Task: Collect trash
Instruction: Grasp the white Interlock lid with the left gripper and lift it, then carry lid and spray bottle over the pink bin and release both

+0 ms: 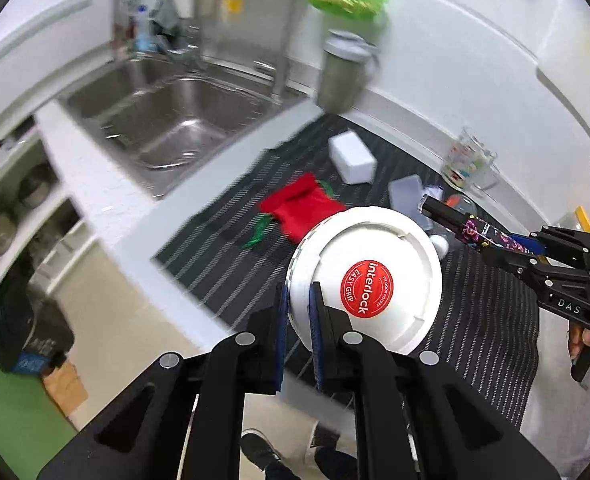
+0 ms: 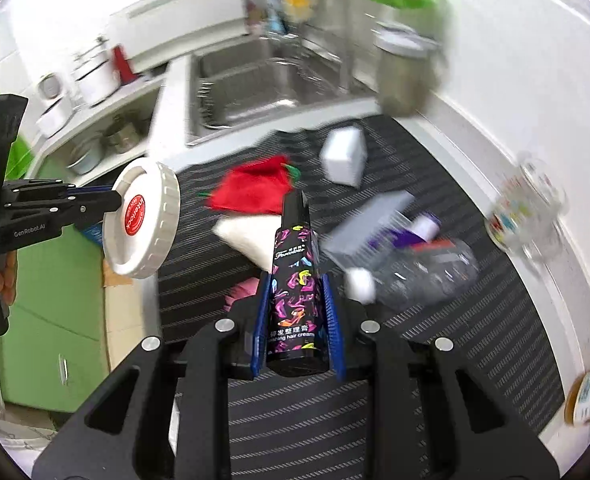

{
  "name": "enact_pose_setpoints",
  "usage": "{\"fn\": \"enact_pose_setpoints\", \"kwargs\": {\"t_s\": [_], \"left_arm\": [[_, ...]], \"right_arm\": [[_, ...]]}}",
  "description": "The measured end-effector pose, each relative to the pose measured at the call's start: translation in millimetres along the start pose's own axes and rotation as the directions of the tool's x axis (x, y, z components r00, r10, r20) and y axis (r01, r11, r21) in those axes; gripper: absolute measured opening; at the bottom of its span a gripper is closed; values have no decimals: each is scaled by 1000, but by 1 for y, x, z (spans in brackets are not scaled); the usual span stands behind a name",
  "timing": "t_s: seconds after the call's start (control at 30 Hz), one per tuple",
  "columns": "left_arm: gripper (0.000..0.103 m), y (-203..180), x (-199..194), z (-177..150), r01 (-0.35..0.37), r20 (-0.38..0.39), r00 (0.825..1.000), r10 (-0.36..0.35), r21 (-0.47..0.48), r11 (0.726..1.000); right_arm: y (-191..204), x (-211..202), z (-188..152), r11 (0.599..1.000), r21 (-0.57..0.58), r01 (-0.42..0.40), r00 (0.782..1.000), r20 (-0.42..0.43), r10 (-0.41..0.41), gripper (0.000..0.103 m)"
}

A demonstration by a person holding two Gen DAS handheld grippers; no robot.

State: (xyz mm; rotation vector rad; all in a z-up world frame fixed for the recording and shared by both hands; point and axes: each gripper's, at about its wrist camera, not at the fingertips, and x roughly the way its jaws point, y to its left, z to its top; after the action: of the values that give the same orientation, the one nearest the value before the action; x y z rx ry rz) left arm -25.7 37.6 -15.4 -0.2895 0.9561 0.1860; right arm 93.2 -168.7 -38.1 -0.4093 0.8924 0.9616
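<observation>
Left wrist view: your left gripper [image 1: 297, 312] has its blue pads clamped on the rim of a round white plastic lid [image 1: 365, 280], held up over the dark striped mat [image 1: 231, 276] that covers the white counter [image 1: 107, 200]. The lid's red sticker [image 1: 366, 288] reads "interlock", "EASY GRIP" and "FIT DOOR POCKET". You grip only the edge, so keep the pads squeezed and carry the lid without swinging it; a thin rim can pivot out. No bin shows in this view, so find one before you let go. Still on the mat are a red cloth [image 1: 299, 208], a white rectangular block [image 1: 351, 156] and a grey flat box [image 1: 407, 192]; a printed glass mug [image 1: 469, 166] stands by the wall, and a steel sink [image 1: 167, 120] lies beyond. The black body of your other gripper is marked "DAS".

Right wrist view: your right gripper [image 2: 297, 304] is closed on the lower part of a tall black tube with coloured shoe prints [image 2: 295, 264], which points away from the camera above the mat. Its label shows a script brand name too small to read surely, Chinese characters, and "hair cream". The tube is long and held near one end, so keep it in line with the fingers and avoid knocking the clear crushed plastic bottle [image 2: 427, 272] or the white pad [image 2: 251, 236] below. The left gripper's body here reads "GenRobot.AI".
</observation>
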Motion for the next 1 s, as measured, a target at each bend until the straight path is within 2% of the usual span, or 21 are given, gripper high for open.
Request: {"fn": "enact_pose_setpoints", "kwargs": {"t_s": [0.2,0.33,0.5,0.6,0.73,1.0], "left_arm": [[11,47,-47,-44,-127,23,991,130,-105,986],[11,92,-70,-86,-197,6,979,202,-190,962],[11,142,-78,-131,-233,-24,972,235,-258,938],[11,170,-66,-156,-243,-56,970,237,-288,926],[11,204,-27,-187,-243,-100,970,222,-313,918],[11,253,103,-264,-236,-163,968,189,-351,906]], "right_arm": [[82,14,19,984,-123,-130,991,10,133,25],[141,34,22,964,-181,-195,981,-18,195,25],[212,70,15,945,-212,-248,968,-80,237,25],[252,104,3,938,-217,-271,960,-129,248,25],[277,156,-18,938,-211,-275,954,-185,237,25],[288,280,-78,941,-228,-249,950,-247,191,25]]}}
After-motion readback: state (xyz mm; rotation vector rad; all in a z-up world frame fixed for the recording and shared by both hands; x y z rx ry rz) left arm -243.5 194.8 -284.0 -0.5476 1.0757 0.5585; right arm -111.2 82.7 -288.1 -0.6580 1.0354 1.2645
